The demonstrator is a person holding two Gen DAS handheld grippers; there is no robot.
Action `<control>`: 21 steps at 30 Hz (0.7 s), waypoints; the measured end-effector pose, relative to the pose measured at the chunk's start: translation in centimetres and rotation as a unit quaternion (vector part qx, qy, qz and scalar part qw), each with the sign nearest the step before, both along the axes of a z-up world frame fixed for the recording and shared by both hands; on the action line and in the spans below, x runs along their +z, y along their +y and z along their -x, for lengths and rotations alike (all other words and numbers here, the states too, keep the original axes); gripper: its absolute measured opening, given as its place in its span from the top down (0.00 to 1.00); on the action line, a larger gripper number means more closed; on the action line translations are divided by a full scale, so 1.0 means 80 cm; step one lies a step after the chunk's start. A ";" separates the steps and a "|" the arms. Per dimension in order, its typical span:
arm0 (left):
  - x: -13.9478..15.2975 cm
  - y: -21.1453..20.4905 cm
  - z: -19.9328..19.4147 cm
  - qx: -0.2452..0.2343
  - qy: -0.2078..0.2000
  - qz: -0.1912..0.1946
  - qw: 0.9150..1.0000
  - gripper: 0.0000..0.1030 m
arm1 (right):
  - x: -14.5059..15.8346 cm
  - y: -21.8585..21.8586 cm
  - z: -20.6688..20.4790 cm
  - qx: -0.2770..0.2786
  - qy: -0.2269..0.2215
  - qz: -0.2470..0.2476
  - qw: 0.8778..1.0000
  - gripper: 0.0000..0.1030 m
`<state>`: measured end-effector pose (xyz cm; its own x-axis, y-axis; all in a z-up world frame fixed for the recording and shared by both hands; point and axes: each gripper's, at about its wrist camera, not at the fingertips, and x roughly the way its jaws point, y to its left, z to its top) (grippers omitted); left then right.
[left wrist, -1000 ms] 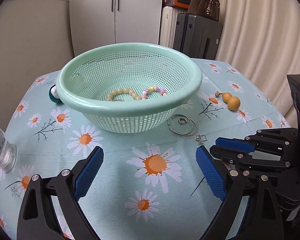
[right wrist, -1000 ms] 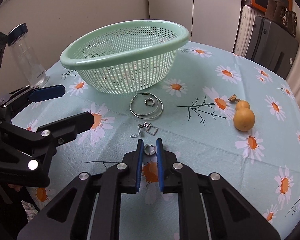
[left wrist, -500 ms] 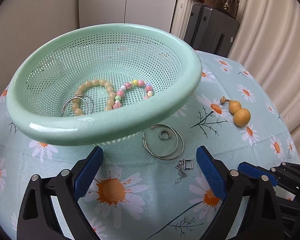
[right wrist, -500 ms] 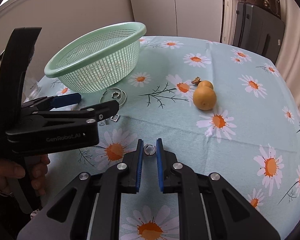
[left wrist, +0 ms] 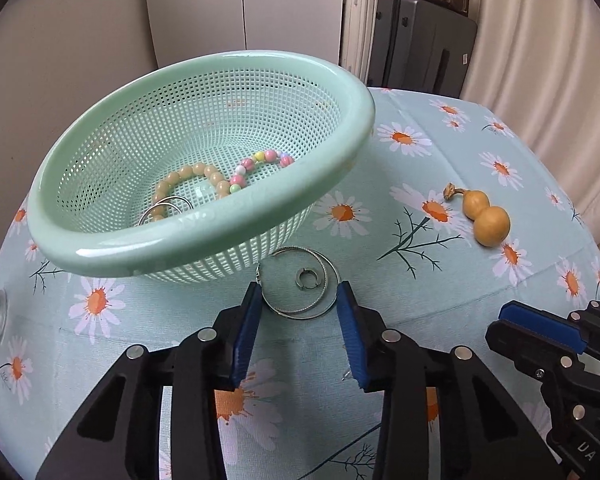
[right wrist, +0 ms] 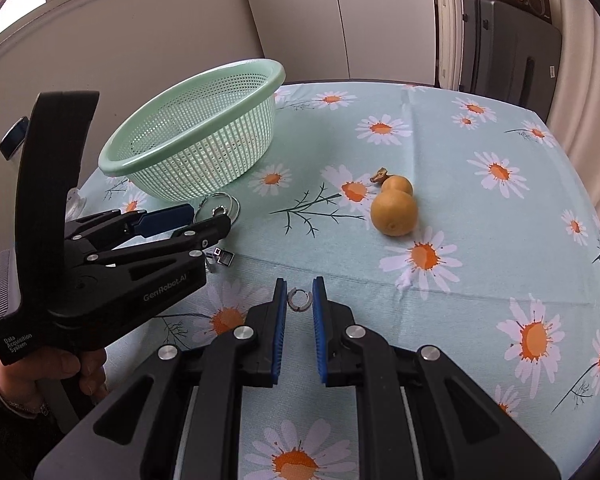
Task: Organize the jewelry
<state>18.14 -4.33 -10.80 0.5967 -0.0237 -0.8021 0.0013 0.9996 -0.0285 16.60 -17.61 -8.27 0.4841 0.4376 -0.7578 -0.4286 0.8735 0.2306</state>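
On the daisy-print tablecloth (left wrist: 440, 152): one mint-green mesh basket (left wrist: 204, 240), one two-lobed yellow gourd (left wrist: 486, 220), and loose jewelry. Inside the basket: one tan beaded bracelet (left wrist: 188, 178), one pastel beaded bracelet (left wrist: 256, 164), one thin silver hoop (left wrist: 166, 206) lying against the tan beads. Just in front of the basket, on the cloth: a pair of large silver hoops (left wrist: 300, 284) stacked together, with one small silver cuff ring (left wrist: 309, 278) lying inside them. Near these, seen from the right wrist: a small cluster of square metal pieces (right wrist: 220, 258), count unclear.

Left gripper (left wrist: 300, 316): jaws just narrowed, now flanking the near edge of the large hoops, blue pads apart and not visibly pressing on anything; held by one hand (right wrist: 56, 368) at its grip. Right gripper (right wrist: 299, 300): jaws nearly together, clamped on one second small silver cuff ring (right wrist: 299, 301), lifted above the cloth, well apart from the basket.
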 end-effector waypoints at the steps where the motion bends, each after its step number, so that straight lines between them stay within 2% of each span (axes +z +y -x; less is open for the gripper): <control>1: 0.001 0.006 0.002 0.005 0.003 0.014 1.000 0.79 | 0.002 0.000 0.002 -0.001 -0.001 -0.001 1.000 0.86; 3: 0.002 0.017 0.006 0.010 0.014 0.035 0.999 0.93 | 0.004 -0.002 0.001 -0.002 -0.003 -0.003 1.000 0.86; 12: 0.000 0.023 0.018 0.008 0.015 0.034 0.999 0.93 | 0.005 -0.001 0.007 -0.004 -0.005 0.004 1.000 0.86; 16: 0.002 0.026 0.016 0.005 0.018 0.057 0.998 0.92 | 0.004 -0.002 0.007 -0.004 -0.005 0.007 1.000 0.86; 17: 0.003 0.028 0.016 0.005 0.017 0.067 0.998 0.89 | 0.003 -0.001 0.006 -0.004 -0.004 0.007 1.000 0.86; 18: 0.004 0.028 0.016 0.005 0.016 0.075 0.997 0.75 | 0.003 0.000 0.006 -0.004 -0.004 0.007 1.000 0.86; 19: 0.005 0.027 0.015 0.007 0.015 0.076 0.997 0.56 | 0.002 0.000 0.005 -0.003 -0.004 0.007 1.000 0.86; 21: 0.010 0.022 0.016 0.008 0.001 0.070 0.998 0.45 | 0.002 0.001 0.005 -0.001 -0.004 0.005 1.000 0.86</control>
<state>16.86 -2.60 -10.03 0.5965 -0.1250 -0.7928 -0.0154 0.9858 -0.1670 16.20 -17.53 -8.07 0.4916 0.4294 -0.7576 -0.4291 0.8765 0.2183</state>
